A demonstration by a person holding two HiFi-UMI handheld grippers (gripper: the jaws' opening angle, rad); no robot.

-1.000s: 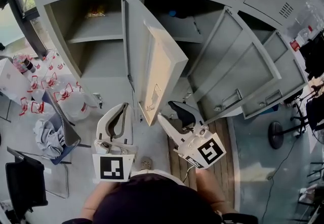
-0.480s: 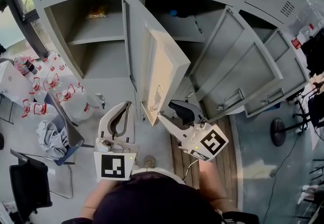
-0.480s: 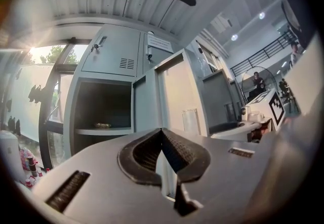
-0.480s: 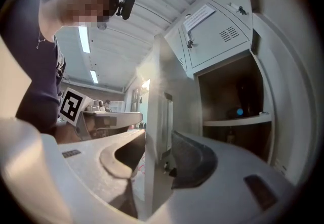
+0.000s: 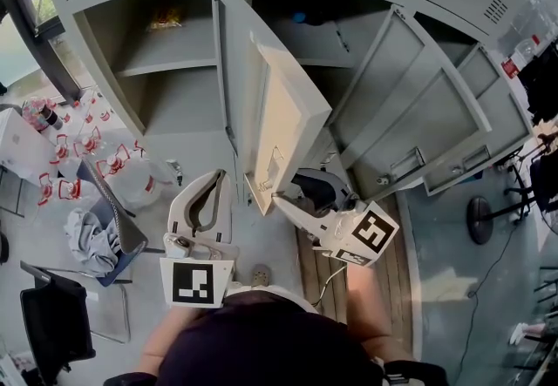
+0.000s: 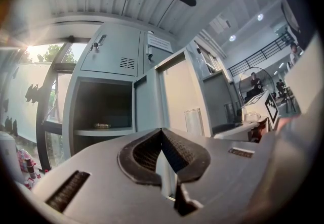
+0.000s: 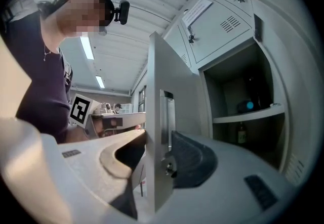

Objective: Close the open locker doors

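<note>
Jaws of the right gripper (image 5: 292,190) stood wide astride the door (image 5: 283,105) edge, needing a steady hinge-ward push; left gripper (image 5: 214,179) closed, empty.

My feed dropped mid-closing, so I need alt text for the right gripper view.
An open grey locker door stands edge-on between the open jaws of the right tool. Right of it is an open compartment with a shelf; the person stands at left.

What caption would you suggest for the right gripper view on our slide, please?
Right gripper straddling the edge of an open locker door, jaws apart, beside its handle.
</note>
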